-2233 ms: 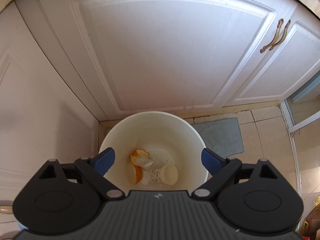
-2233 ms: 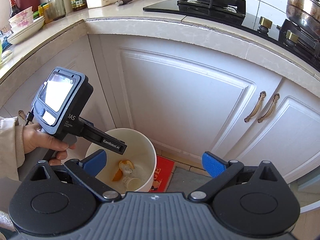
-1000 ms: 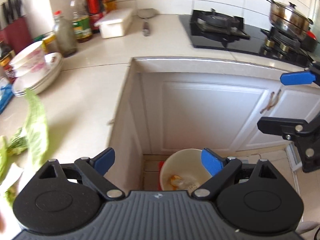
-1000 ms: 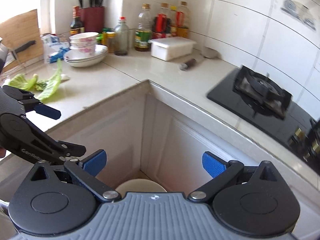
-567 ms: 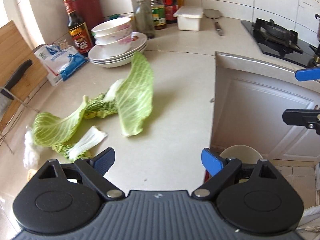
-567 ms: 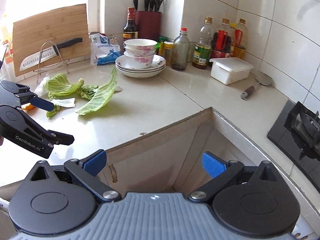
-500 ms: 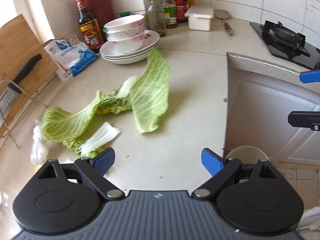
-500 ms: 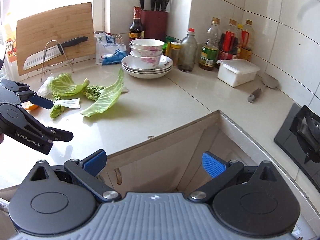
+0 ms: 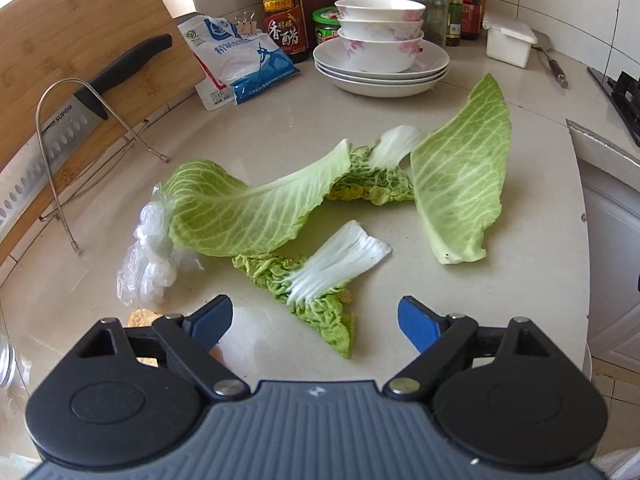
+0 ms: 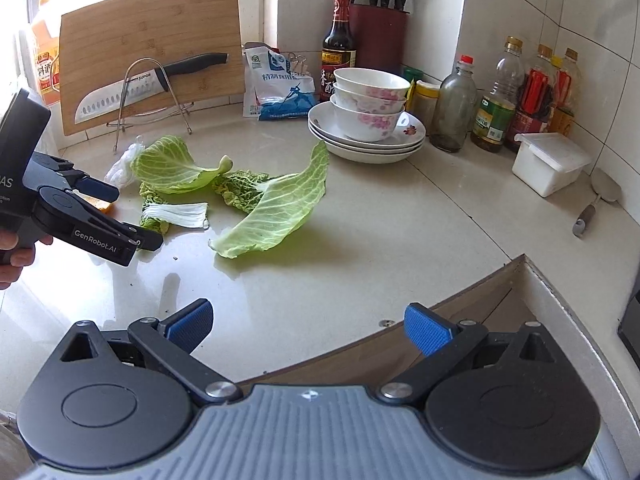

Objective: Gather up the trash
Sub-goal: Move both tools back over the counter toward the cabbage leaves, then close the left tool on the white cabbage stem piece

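Cabbage scraps lie on the pale counter. A small leaf with a white stem (image 9: 316,280) lies just ahead of my open, empty left gripper (image 9: 314,326). Behind it lie a wide leaf (image 9: 244,208), a crinkled piece (image 9: 372,184) and a long leaf (image 9: 460,176) to the right. Crumpled clear plastic (image 9: 150,252) and an orange peel (image 9: 142,318) sit at the left, the peel partly hidden by my left finger. My right gripper (image 10: 310,326) is open and empty over the counter's front edge. From there I see the left gripper (image 10: 124,218) over the small leaf (image 10: 176,212), and the long leaf (image 10: 280,208).
Stacked bowls on plates (image 9: 380,56) stand at the back. A knife on a wire rack (image 9: 60,128) leans on a cutting board (image 9: 80,52) at the left. A blue-white bag (image 9: 240,64), bottles (image 10: 496,96), a white box (image 10: 550,162) and a spatula (image 10: 596,204) line the wall.
Both grippers rose from the bin on the floor to the counter. The left gripper swung left and came close to the cabbage scraps. Both stayed open.
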Demonstrator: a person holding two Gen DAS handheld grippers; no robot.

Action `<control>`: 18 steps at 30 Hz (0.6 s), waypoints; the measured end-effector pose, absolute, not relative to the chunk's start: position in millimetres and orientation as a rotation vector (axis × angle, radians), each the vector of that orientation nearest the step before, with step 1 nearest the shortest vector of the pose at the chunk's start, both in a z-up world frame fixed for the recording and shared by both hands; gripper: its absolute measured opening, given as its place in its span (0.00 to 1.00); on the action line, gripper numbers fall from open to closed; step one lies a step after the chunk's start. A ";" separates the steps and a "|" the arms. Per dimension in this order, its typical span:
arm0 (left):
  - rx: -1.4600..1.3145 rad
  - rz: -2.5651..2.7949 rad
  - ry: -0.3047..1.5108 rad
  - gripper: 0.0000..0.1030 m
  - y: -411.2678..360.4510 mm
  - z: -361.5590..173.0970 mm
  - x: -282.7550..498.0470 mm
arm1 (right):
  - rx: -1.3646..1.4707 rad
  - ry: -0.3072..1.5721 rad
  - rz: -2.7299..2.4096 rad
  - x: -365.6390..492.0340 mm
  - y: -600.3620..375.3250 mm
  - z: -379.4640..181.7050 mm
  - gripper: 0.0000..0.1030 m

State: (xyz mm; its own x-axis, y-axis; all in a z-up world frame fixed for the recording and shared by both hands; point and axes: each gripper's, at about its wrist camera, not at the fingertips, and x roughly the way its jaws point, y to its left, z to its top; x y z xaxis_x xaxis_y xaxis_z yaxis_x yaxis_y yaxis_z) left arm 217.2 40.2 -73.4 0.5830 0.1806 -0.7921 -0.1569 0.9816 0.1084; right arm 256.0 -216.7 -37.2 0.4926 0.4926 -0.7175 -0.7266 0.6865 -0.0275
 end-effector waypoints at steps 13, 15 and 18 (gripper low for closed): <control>-0.034 0.140 0.956 0.73 56.9 -88.3 238.3 | -0.349 0.803 0.790 284.3 -187.3 -54.2 1.00; -0.045 0.135 0.956 0.68 57.5 -88.1 240.2 | -0.356 0.809 0.800 287.7 -183.2 -57.3 1.00; -0.056 0.132 0.953 0.56 57.9 -86.5 240.5 | -0.364 0.814 0.813 293.1 -179.1 -61.9 1.00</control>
State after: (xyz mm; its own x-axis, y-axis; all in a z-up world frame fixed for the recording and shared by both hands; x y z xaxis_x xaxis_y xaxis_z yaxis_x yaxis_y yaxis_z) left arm 240.5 57.9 -86.5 0.5720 0.0876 -0.8156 -0.1367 0.9906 0.0105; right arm 293.1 -179.1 -61.9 0.4145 0.4985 -0.7613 -0.7606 0.6492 0.0109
